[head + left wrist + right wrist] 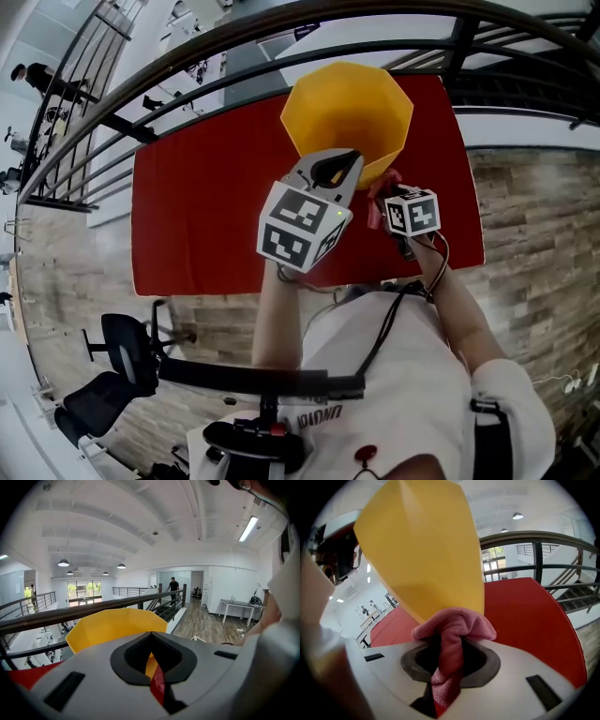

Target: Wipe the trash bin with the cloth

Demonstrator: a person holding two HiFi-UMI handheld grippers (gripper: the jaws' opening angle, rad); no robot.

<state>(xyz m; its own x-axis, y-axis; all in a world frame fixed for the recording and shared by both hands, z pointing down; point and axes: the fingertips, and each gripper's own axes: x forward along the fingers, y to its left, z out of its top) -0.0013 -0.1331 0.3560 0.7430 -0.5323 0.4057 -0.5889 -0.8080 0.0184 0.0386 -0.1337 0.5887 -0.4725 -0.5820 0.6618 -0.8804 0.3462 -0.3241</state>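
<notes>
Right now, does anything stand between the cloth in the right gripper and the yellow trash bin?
Nothing visible does. The pink cloth, clamped in the right gripper, sits directly in front of the trash bin's outer wall. The left gripper is off to the side, not between them.

**A:** How are the arms held?

**B:** Both reach up from the lower middle of the head view. The left forearm runs nearly straight up, and the right forearm slants in from the lower right.

**A:** And the left gripper?

**B:** It sits mid-frame, its fingers drawn almost together. Only a thin slit shows between them, with nothing in it.

**A:** The right gripper?

**B:** It is just to the right of the left one and a little lower. Its fingers are clamped on a pink cloth, which bunches up over the tips.
</notes>
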